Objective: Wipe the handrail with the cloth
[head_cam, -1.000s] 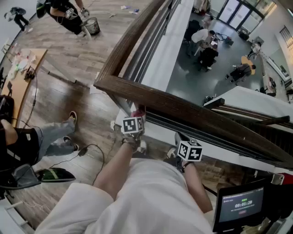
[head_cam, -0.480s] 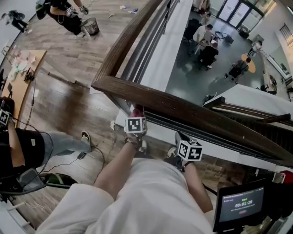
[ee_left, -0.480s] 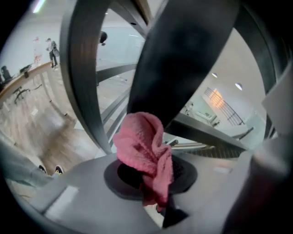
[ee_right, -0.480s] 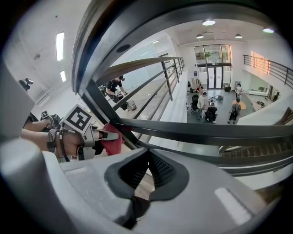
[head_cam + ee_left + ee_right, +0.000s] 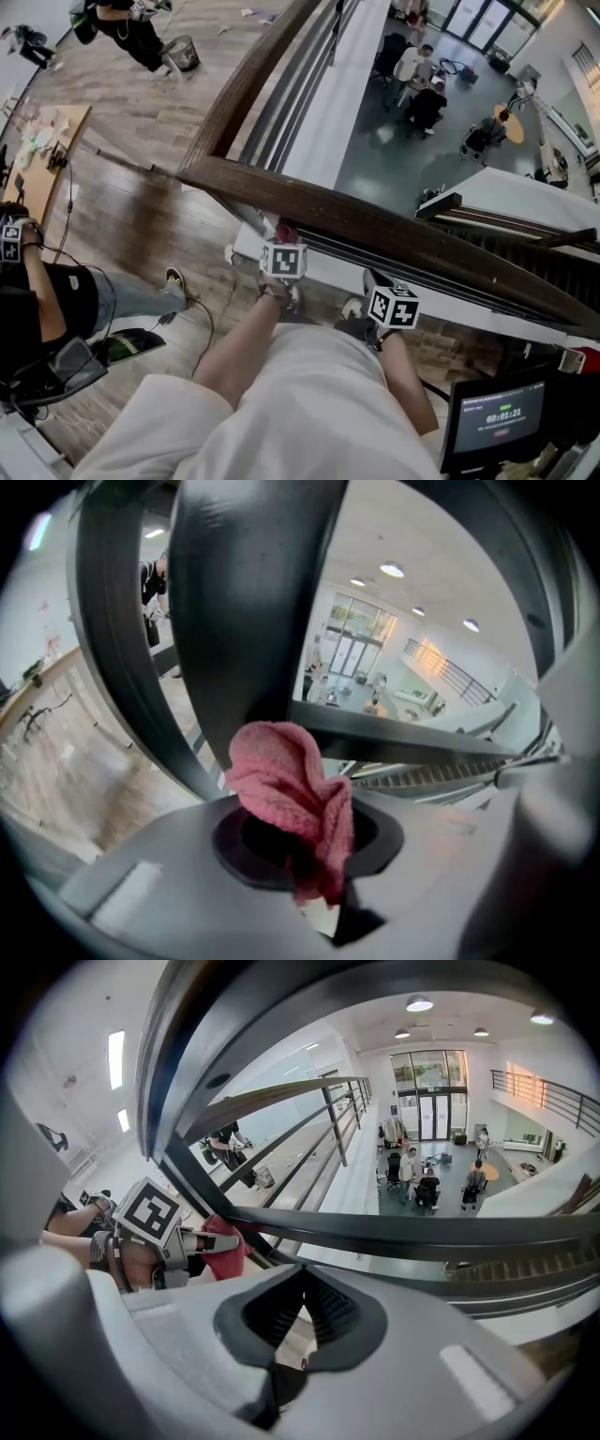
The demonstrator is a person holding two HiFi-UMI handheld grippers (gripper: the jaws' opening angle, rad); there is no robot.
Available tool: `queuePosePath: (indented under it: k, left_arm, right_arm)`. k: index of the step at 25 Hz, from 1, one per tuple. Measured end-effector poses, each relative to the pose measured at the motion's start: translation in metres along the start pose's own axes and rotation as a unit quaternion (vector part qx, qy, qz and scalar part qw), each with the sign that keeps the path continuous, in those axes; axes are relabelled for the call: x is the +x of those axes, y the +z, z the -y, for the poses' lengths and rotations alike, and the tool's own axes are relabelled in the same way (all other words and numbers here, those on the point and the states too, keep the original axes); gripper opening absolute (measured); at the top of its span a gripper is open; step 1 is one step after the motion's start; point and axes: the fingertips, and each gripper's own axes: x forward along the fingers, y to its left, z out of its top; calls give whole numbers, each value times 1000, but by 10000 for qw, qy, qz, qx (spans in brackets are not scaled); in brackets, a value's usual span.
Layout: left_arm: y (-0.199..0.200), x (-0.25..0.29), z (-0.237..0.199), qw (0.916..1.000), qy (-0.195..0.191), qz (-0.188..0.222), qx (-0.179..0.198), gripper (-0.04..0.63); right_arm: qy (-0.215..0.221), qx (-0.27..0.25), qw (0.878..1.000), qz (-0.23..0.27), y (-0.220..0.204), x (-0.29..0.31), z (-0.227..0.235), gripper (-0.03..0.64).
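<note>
The brown wooden handrail (image 5: 375,225) runs from a corner at the left down to the right, with a second length going up and away. My left gripper (image 5: 283,242) sits just below the rail near that corner, shut on a pink cloth (image 5: 284,231). In the left gripper view the bunched cloth (image 5: 295,794) stands up from the jaws in front of a dark rail post (image 5: 244,602). My right gripper (image 5: 377,287) hangs under the rail further right, apart from the cloth, its jaws shut with nothing in them (image 5: 300,1314). It sees the left gripper (image 5: 202,1239) and the cloth (image 5: 225,1246).
A person in black stands at the lower left (image 5: 47,300), with cables (image 5: 202,314) on the wood floor. A small screen (image 5: 502,417) is at the lower right. Beyond the rail the atrium drops to a lower floor with seated people (image 5: 422,94). A table (image 5: 42,155) stands far left.
My left gripper with the cloth has shifted a little to the right along the underside of the rail. The person at the left has drawn a leg in. The right gripper has barely moved.
</note>
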Motion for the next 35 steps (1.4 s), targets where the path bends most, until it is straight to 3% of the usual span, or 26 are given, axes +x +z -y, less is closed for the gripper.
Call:
queuePosePath:
  k: [3, 7, 9, 14, 18, 20, 32, 35]
  left_arm:
    - [9, 11, 27, 9985, -485, 203, 128, 84]
    - [-1, 0, 22, 9976, -113, -191, 648, 84]
    - [-3, -1, 24, 9970, -76, -260, 731, 84]
    - [-2, -3, 28, 9969, 5, -345, 708, 84]
    - [-2, 10, 56, 9965, -385, -262, 691, 84]
    - [-5, 4, 51, 9959, -138, -440, 773, 84]
    - [-12, 12, 99, 9967, -268, -339, 685, 84]
    - [-16, 6, 101, 9963, 51, -440, 743, 84]
  right_arm:
    - [-2, 25, 10000, 0, 1, -1, 4, 3]
    - [21, 19, 10000, -36, -4, 1, 5, 3]
    - [43, 46, 10000, -40, -8, 2, 6, 3]
    - [34, 83, 10000, -16, -5, -4, 15, 3]
    - [-16, 164, 9999, 44, -2, -10, 29, 3]
    - [-37, 176, 9998, 57, -1, -13, 34, 3]
    - [12, 36, 10000, -22, -6, -32, 73, 3]
    - [92, -26, 9999, -61, -11, -35, 81, 3]
